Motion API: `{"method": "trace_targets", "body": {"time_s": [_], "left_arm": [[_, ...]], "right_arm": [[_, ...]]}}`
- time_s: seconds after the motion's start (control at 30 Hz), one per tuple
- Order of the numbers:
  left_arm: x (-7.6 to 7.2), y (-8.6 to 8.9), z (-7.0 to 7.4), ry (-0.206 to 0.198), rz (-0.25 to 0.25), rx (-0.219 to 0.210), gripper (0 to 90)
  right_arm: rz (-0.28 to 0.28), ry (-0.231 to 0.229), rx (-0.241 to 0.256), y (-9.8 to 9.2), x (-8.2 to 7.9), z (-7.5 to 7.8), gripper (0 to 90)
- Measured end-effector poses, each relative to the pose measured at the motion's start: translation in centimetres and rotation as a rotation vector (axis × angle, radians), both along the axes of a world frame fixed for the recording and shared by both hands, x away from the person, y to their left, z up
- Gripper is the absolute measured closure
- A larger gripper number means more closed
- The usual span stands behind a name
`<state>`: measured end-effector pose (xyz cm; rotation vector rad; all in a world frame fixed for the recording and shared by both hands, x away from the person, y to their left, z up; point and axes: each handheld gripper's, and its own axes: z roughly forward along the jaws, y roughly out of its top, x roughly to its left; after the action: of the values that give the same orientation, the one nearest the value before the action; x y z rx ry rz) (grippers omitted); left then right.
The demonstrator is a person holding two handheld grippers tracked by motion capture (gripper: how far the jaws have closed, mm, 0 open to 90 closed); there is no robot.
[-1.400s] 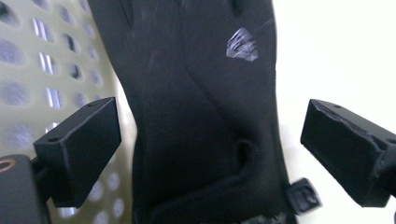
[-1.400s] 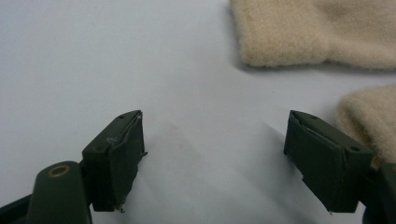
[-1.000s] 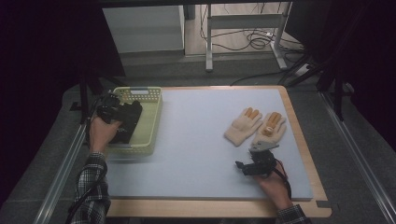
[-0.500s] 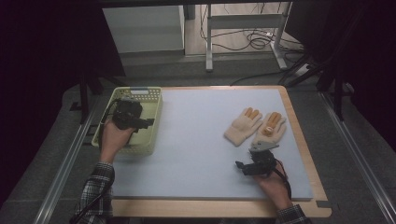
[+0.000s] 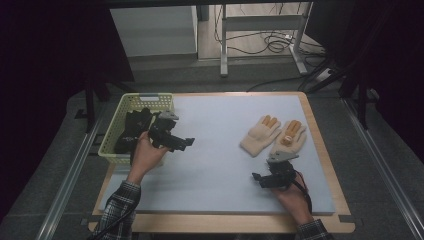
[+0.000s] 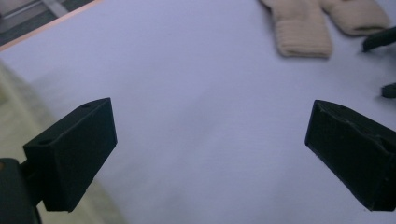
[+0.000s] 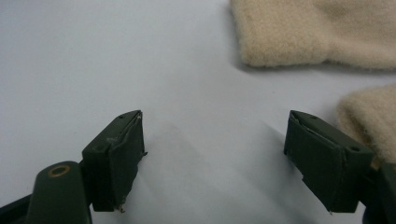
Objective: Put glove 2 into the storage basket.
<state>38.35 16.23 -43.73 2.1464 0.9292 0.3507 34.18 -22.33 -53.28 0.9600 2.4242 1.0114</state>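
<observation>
Left gripper (image 5: 182, 143) wide, empty, just right of basket (image 5: 131, 102). Right gripper (image 5: 262, 180) wide, empty, near gloves (image 5: 272, 134).

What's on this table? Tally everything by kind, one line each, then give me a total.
Beige knit gloves with orange fingertips: 2
Pale yellow plastic mesh basket: 1
Black two-jaw grippers: 2, left gripper and right gripper, both open
Dark cloth in the basket: pieces uncountable
Total: 5 countable
</observation>
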Motion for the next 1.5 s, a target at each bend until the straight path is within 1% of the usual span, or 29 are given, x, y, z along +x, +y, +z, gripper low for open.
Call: {"method": "trace_targets", "body": {"time_s": [0.07, 0.13, 0.23, 0.27, 0.37, 0.47, 0.63, 0.73, 0.83, 0.93, 1.0, 1.1, 1.13, 1.2, 1.27, 1.37, 1.5], "left_arm": [[-0.6, -1.1, -0.3, -0.005, -0.036, -0.002, 2.5], [-1.3, -2.0, -0.8, -0.009, -0.061, -0.015, 2.5], [-2.3, -3.0, -1.6, -0.007, -0.097, -0.03, 2.5], [-2.6, -3.3, -1.9, -0.006, -0.107, -0.027, 2.5], [-3.4, -3.9, -3.0, -0.006, -0.124, -0.017, 2.5], [-4.1, -4.1, -4.1, -0.001, -0.129, -0.011, 2.5], [-5.1, -3.8, -6.1, 0.014, -0.12, -0.007, 2.5], [-5.7, -3.4, -7.2, 0.019, -0.1, 0.004, 2.5], [-6.3, -2.6, -8.4, 0.021, -0.068, 0.02, 2.5], [-6.7, -1.9, -9.2, 0.023, -0.035, 0.037, 2.4], [-7.1, -1.3, -9.9, 0.033, -0.012, 0.04, 2.4], [-7.4, -0.9, -10.6, 0.029, 0.021, 0.091, 2.2], [-7.5, -0.8, -10.8, 0.026, 0.03, 0.099, 2.2], [-7.6, -0.4, -11.1, 0.04, 0.039, 0.061, 2.0], [-7.6, -0.2, -11.2, 0.042, 0.042, 0.045, 1.6], [-7.6, -0.3, -11.3, 0.045, 0.045, 0.044, 1.4], [-7.6, -0.2, -11.3, 0.039, 0.044, 0.044, 1.4]], "right_arm": [[0.0, 0.0, 0.0, 0.0, 0.0, 0.0, 19.9], [-0.001, 0.0, 0.0, 0.0, 0.0, 0.0, 19.9], [-0.001, 0.001, 0.0, 0.0, 0.0, 0.0, 19.9], [-0.001, 0.001, 0.0, 0.0, 0.0, 0.0, 19.9], [0.0, 0.0, 0.0, 0.0, 0.0, 0.0, 19.9], [0.0, 0.0, 0.0, 0.0, 0.0, 0.0, 19.9], [-0.001, 0.0, 0.0, 0.0, 0.0, 0.0, 19.9], [-0.001, -0.001, 0.0, 0.0, 0.0, 0.0, 19.9], [-0.001, -0.001, 0.0, 0.0, 0.0, 0.0, 19.9], [-0.001, -0.001, 0.0, 0.0, 0.0, 0.0, 19.9], [-0.001, -0.001, 0.0, 0.0, 0.0, 0.0, 19.8], [-0.001, -0.001, 0.0, 0.0, 0.0, 0.0, 19.8], [-0.001, -0.001, 0.0, 0.0, 0.0, 0.0, 19.9], [-0.001, -0.002, -0.001, 0.0, 0.0, 0.0, 19.8], [-0.001, -0.002, 0.0, 0.0, 0.0, 0.0, 19.8], [-0.001, -0.002, 0.0, 0.0, 0.0, 0.0, 19.9], [-0.002, -0.001, 0.003, 0.1, 0.0, 0.0, 19.8]]}}
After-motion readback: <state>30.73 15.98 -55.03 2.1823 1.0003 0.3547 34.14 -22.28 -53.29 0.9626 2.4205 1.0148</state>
